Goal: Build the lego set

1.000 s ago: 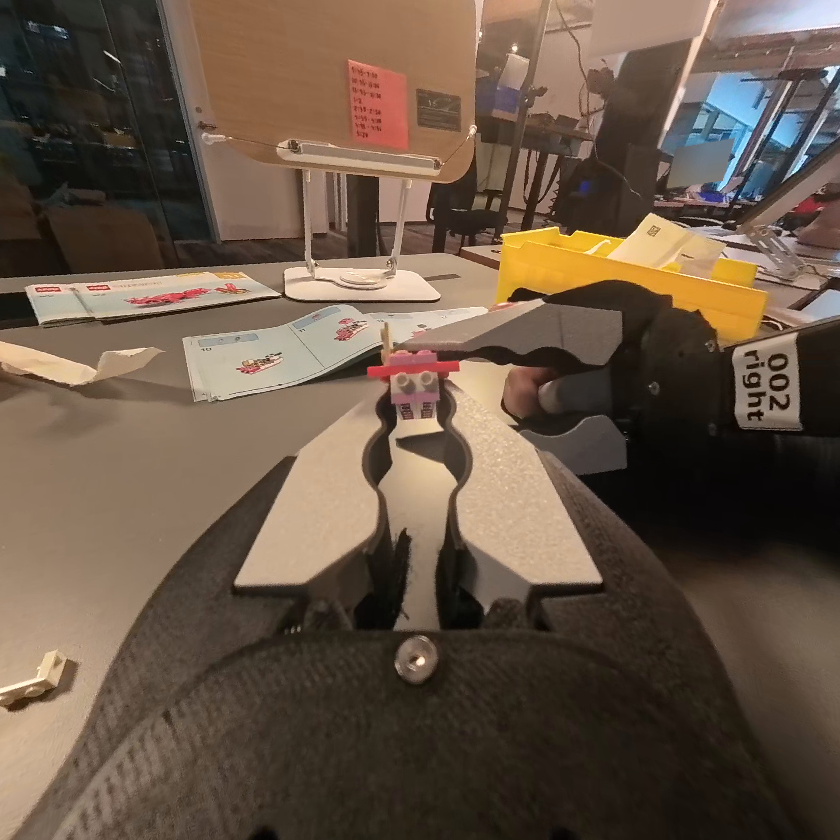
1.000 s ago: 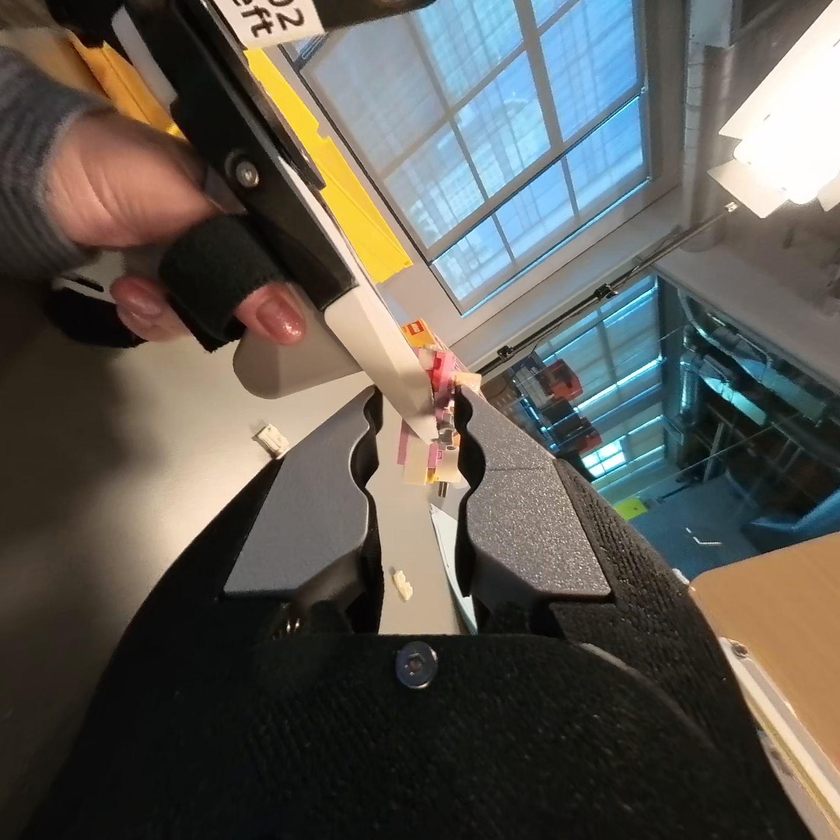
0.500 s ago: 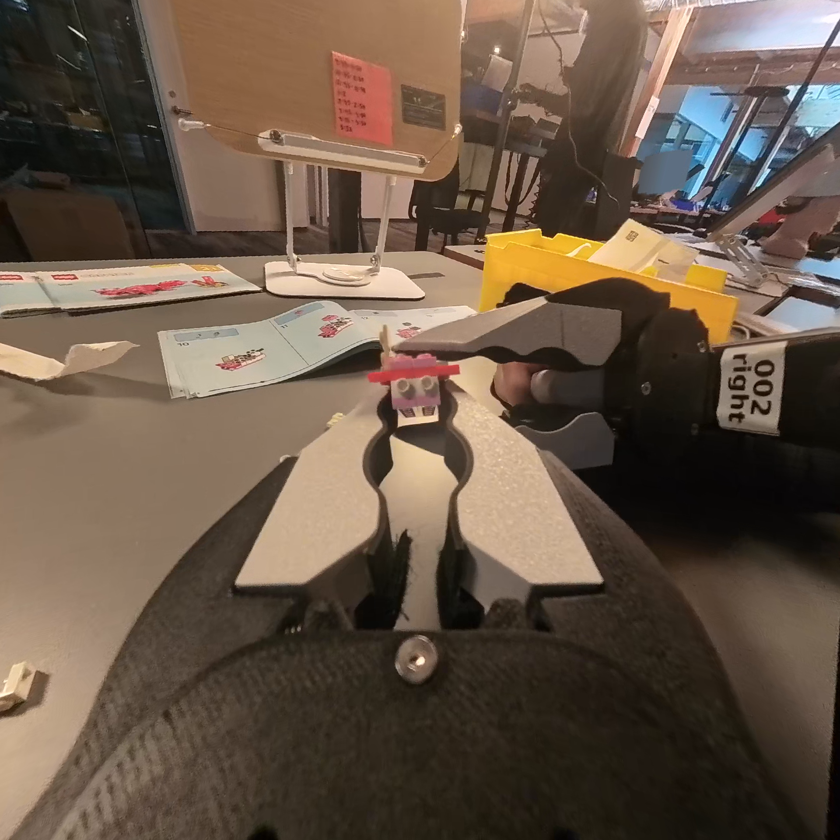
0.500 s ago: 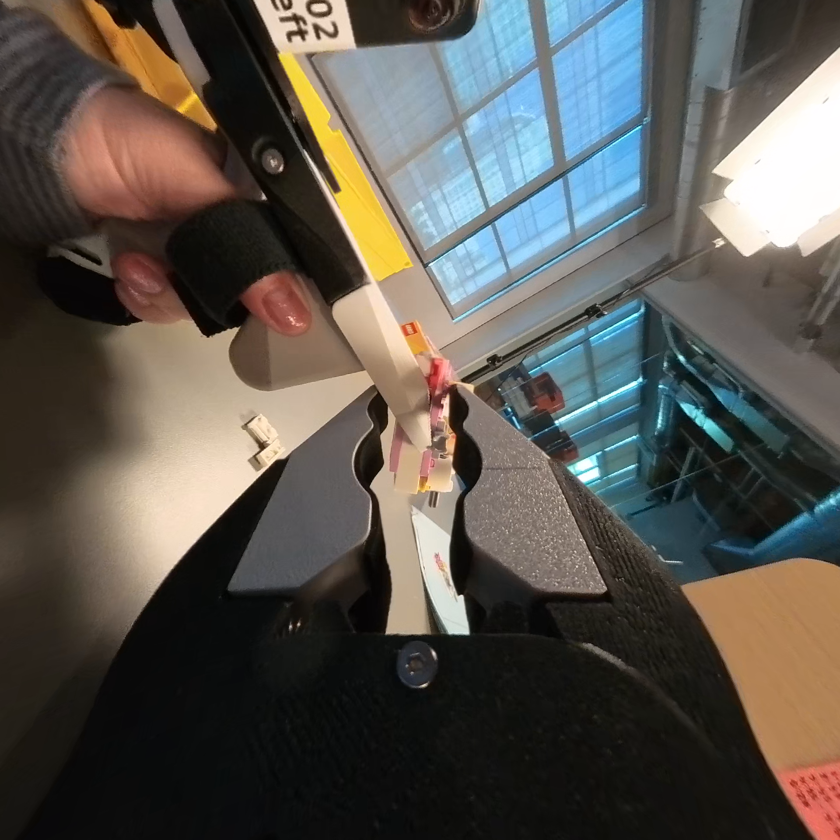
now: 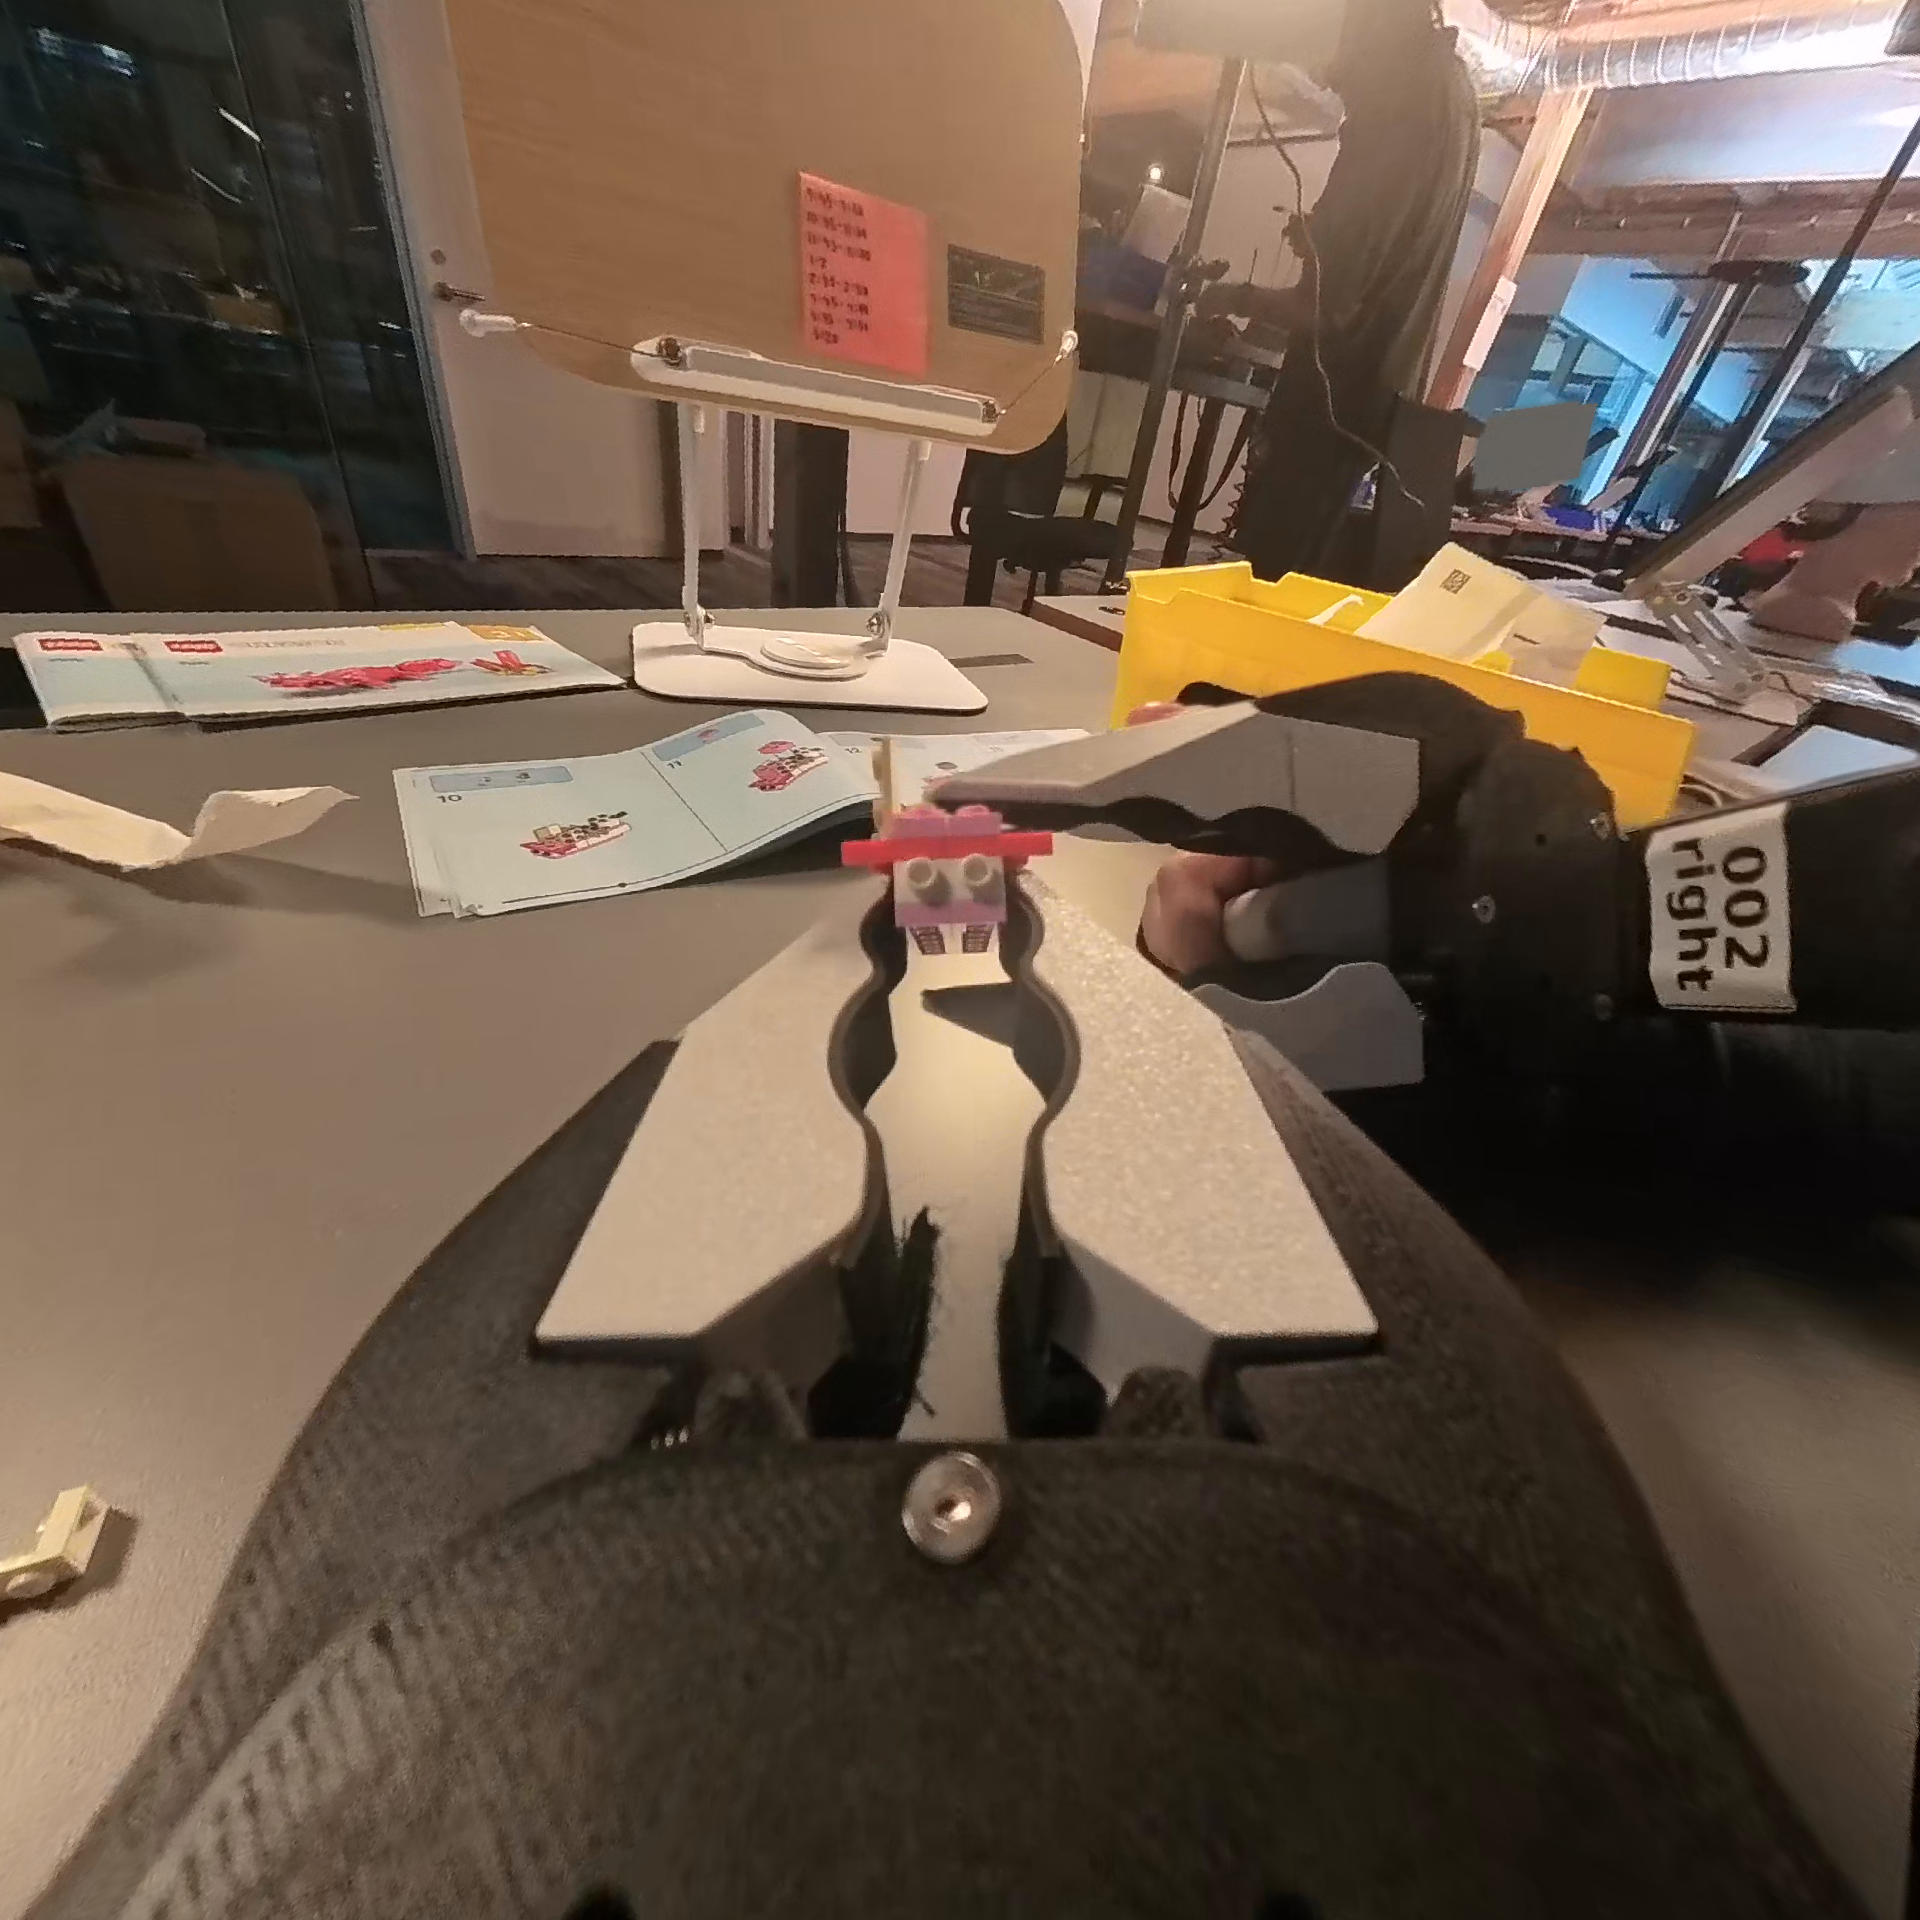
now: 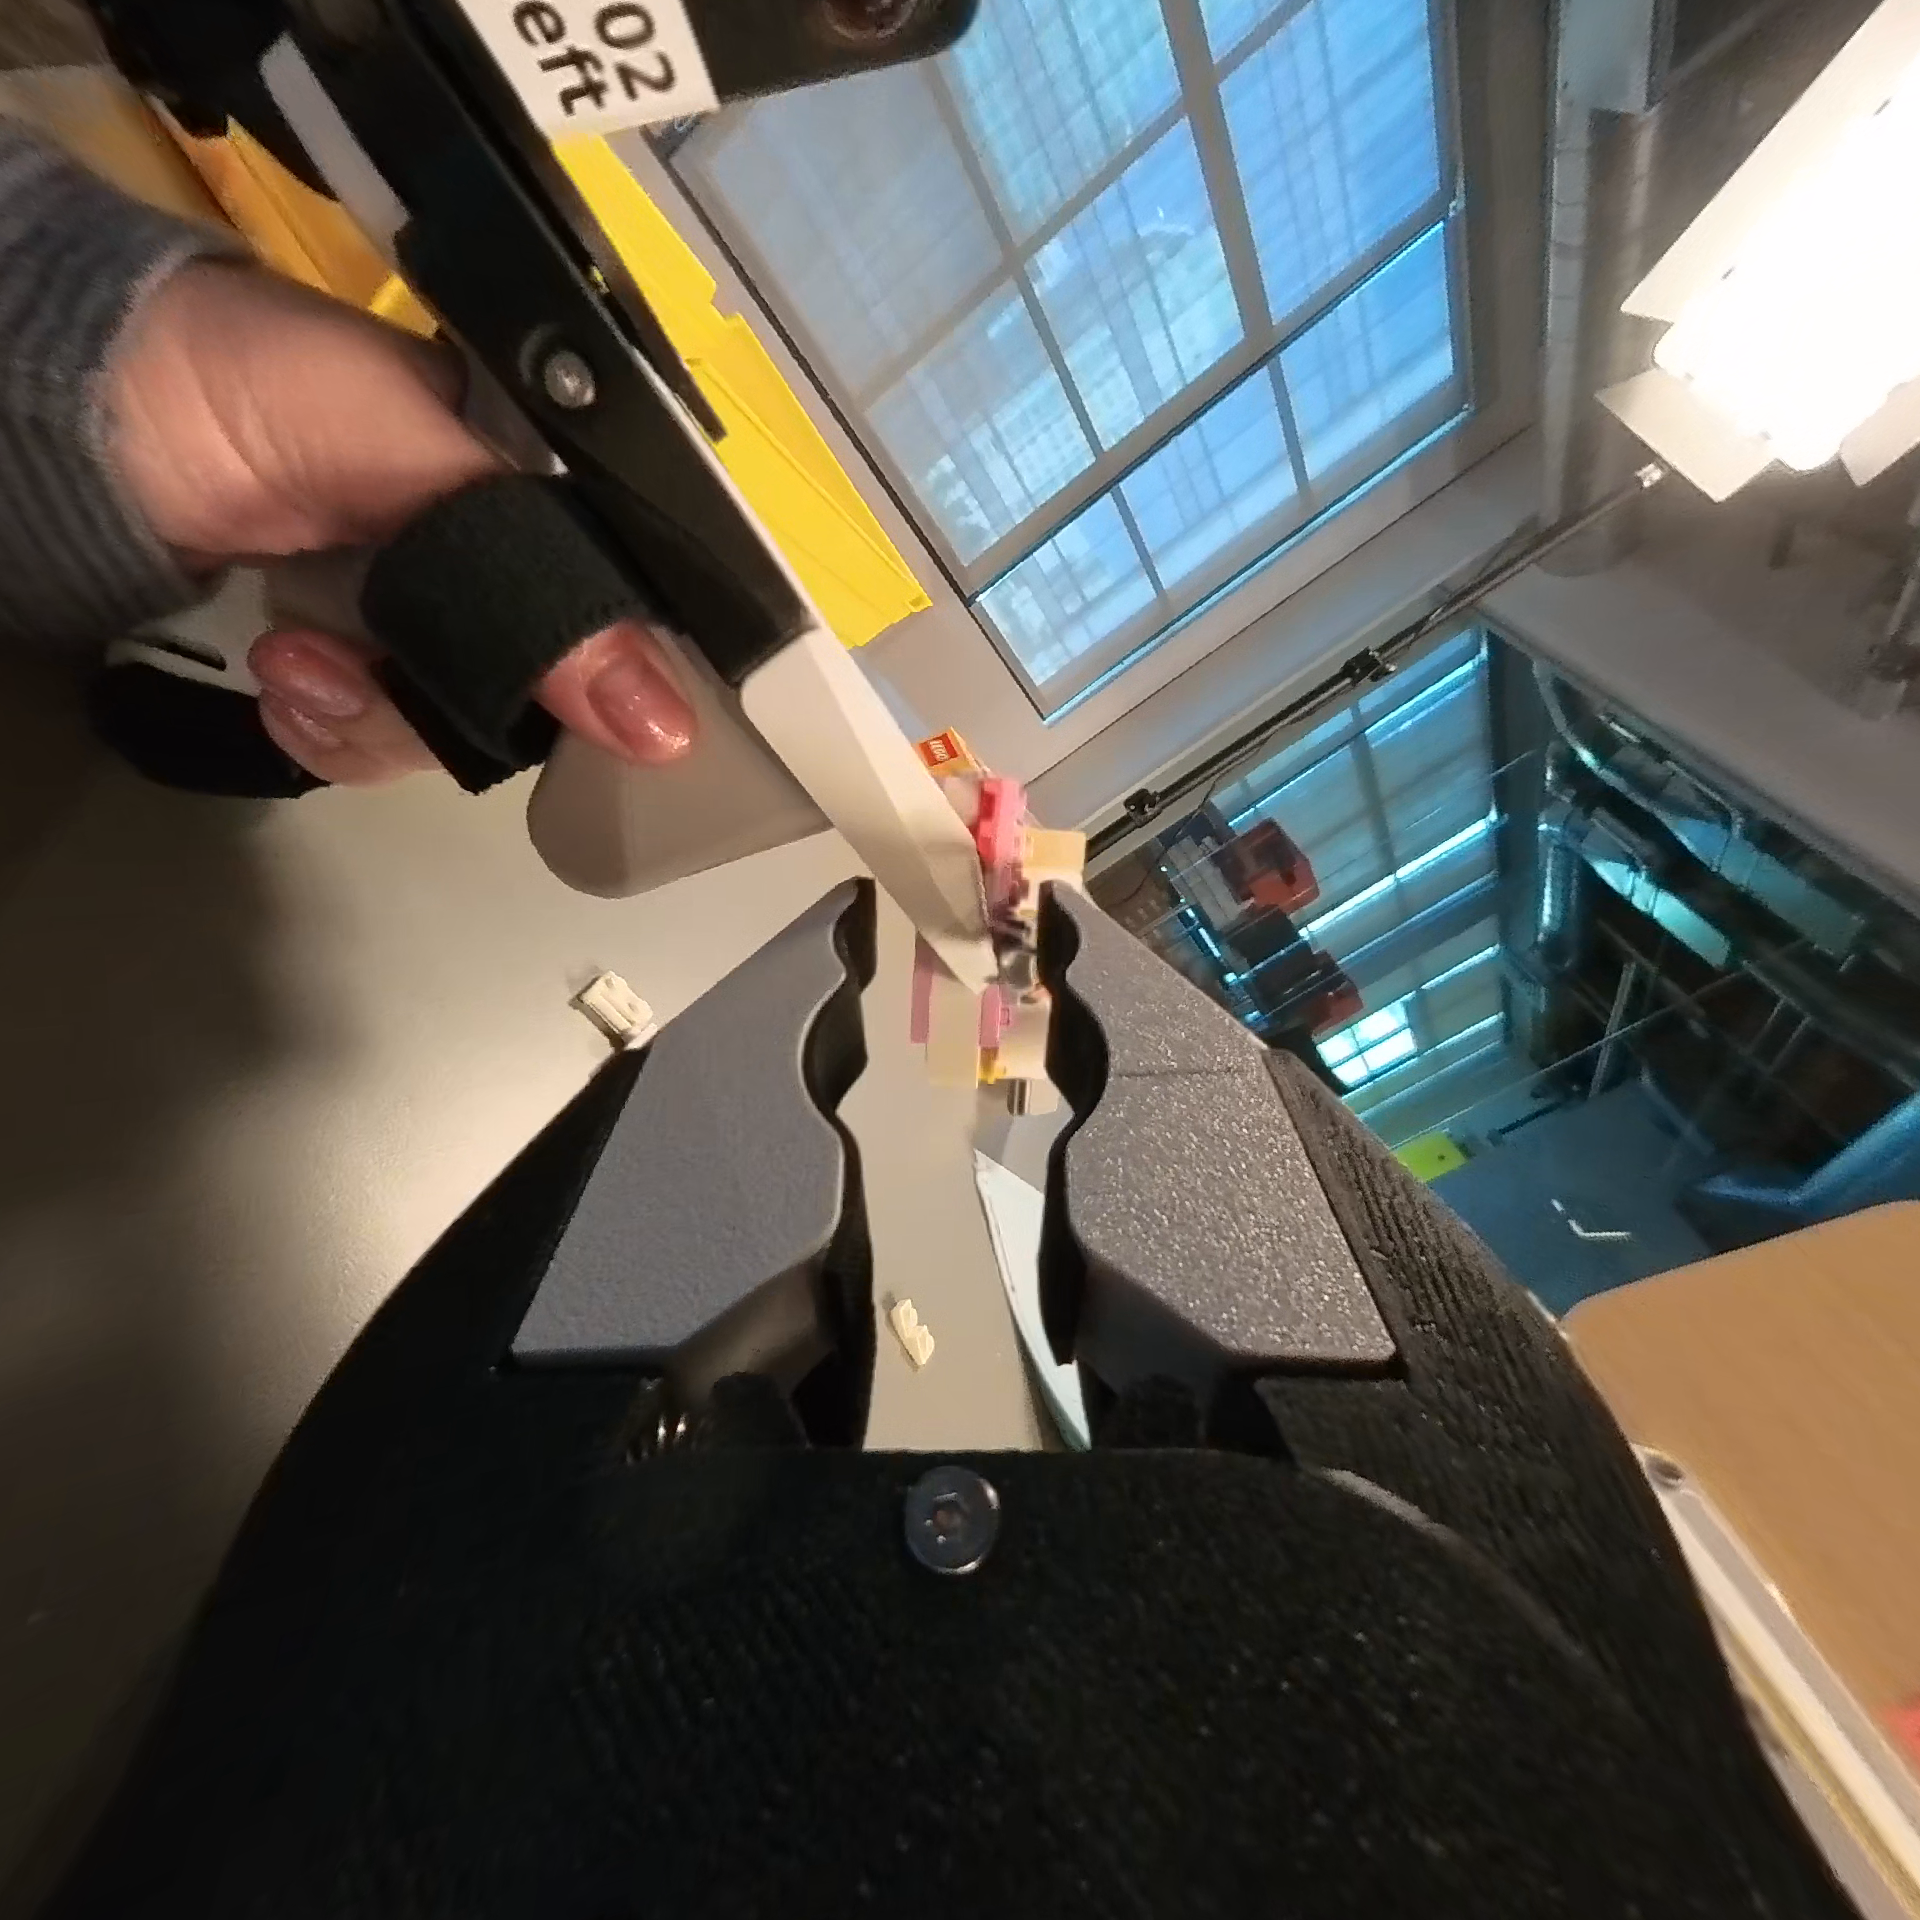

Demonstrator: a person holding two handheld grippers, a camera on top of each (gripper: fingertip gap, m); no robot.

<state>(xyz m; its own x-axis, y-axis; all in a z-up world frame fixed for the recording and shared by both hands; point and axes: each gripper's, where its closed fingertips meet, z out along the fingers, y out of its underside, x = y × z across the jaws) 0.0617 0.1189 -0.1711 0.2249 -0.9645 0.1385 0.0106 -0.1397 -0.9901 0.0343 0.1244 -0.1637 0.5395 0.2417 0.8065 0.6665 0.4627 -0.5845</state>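
a dark grey table [image 5: 260,1039] is carrying everything here. a wooden board on a white stand [image 5: 769,208] is standing at its far side with a pink note and a dark plate stuck on it, and a yellow bin [image 5: 1351,665] with pale paper bags in it is sitting at the far right.

an open instruction booklet [image 5: 623,821] is lying flat near the middle, a second closed booklet [image 5: 312,675] is lying farther back on the left, and a torn paper wrapper [image 5: 156,826] is lying at the left edge.

the left gripper [image 5: 948,914] is reaching over the table with its jaws drawn in narrow, its two fingertips pressing on the sides of a small brick model [image 5: 945,883] of pink, lilac, white and grey bricks with a red plate across the top. the model is being held up off the table, just in front of the open booklet.

the right gripper [image 6: 961,925] is coming in from the right, turned on its side, its jaws standing apart around the same model: one finger [image 5: 1122,769] is lying on the model's top, the other is staying clear of it in the right wrist view.

a small cream brick [image 5: 47,1558] is lying loose near the left edge, and two more small white pieces [image 6: 618,1003] are lying on the table below the grippers.
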